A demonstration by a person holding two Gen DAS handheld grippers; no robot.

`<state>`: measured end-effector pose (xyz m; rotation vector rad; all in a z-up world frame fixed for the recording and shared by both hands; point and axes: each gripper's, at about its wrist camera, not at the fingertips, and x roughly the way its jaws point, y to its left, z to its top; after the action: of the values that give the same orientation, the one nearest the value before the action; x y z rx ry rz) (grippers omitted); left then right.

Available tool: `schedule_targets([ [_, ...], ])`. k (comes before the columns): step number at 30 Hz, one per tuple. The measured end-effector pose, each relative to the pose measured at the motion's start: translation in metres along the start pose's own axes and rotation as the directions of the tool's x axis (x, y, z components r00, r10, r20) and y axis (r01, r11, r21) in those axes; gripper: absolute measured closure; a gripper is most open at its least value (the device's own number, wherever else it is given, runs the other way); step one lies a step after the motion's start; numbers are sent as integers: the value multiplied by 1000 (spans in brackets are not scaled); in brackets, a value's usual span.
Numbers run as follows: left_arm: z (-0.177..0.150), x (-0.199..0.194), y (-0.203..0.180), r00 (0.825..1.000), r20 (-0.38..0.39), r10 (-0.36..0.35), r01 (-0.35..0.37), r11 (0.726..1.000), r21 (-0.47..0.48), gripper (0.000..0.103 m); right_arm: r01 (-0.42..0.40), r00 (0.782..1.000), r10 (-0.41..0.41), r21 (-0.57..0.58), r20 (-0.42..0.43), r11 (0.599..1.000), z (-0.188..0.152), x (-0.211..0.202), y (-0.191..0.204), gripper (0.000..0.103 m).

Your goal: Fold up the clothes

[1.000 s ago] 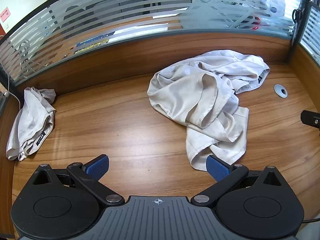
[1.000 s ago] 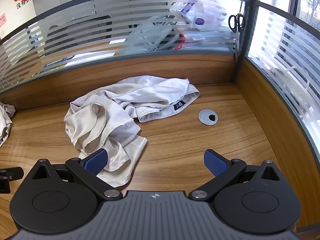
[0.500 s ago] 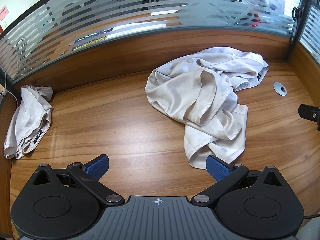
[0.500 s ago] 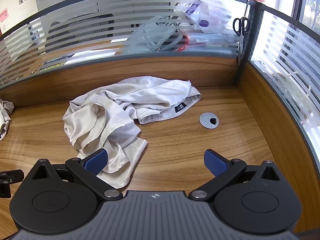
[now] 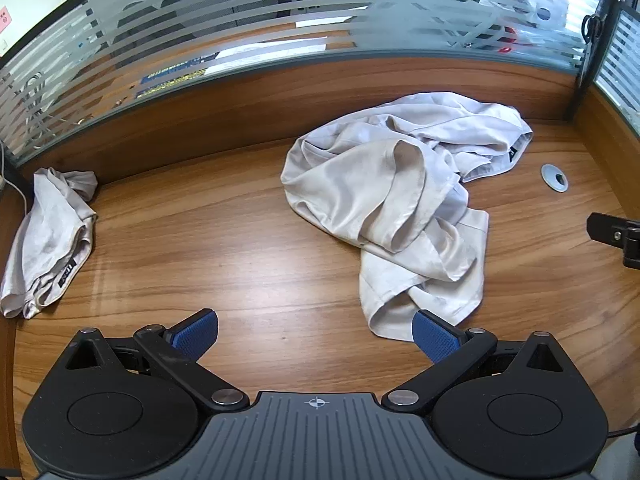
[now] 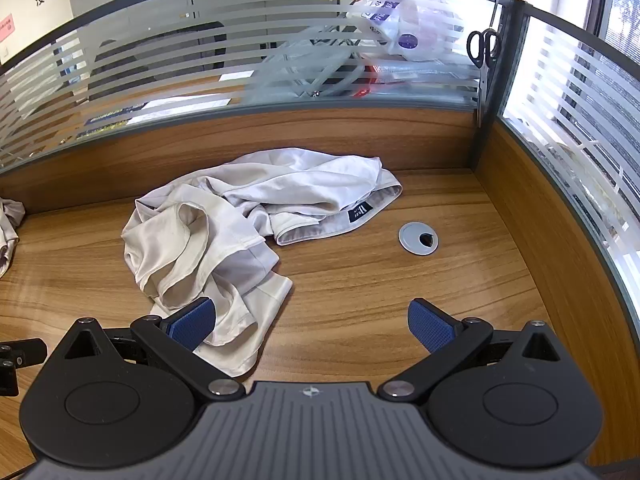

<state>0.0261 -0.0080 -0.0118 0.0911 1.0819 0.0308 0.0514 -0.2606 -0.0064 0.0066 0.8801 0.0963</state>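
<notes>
A crumpled beige garment (image 5: pixel 400 200) (image 6: pixel 224 240) lies in a heap on the wooden desk, its waistband with a dark label (image 6: pixel 359 213) toward the back right. My left gripper (image 5: pixel 316 336) is open, nothing between its blue pads; the right pad (image 5: pixel 434 338) sits just in front of the garment's near hem. My right gripper (image 6: pixel 312 326) is open too, its left pad (image 6: pixel 192 322) over the garment's near corner. A second beige garment (image 5: pixel 48 240) lies folded at the desk's far left. The tip of the right gripper (image 5: pixel 616 236) shows at the left view's right edge.
A grey cable grommet (image 6: pixel 418 239) (image 5: pixel 554 177) sits in the desk right of the heap. A wood-and-frosted-glass partition (image 6: pixel 280 128) bounds the back and right sides. Scissors (image 6: pixel 482 50) hang on the corner post. Bare desk (image 5: pixel 200 248) lies between the two garments.
Both views have pulled back and up slightly, so the garment heap sits a little farther from the pads. The clothes have not moved and both grippers stay open.
</notes>
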Motion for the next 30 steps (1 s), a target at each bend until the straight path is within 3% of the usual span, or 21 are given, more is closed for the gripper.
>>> schedule_targets([
  [16, 23, 36, -20, 997, -56, -47, 49, 998, 28, 0, 28, 998, -27, 13, -57, 1000, 8, 34, -12, 0],
  [30, 64, 116, -47, 992, -36, -124, 126, 990, 58, 0, -3, 999, -1, -78, -44, 997, 39, 119, -20, 0],
])
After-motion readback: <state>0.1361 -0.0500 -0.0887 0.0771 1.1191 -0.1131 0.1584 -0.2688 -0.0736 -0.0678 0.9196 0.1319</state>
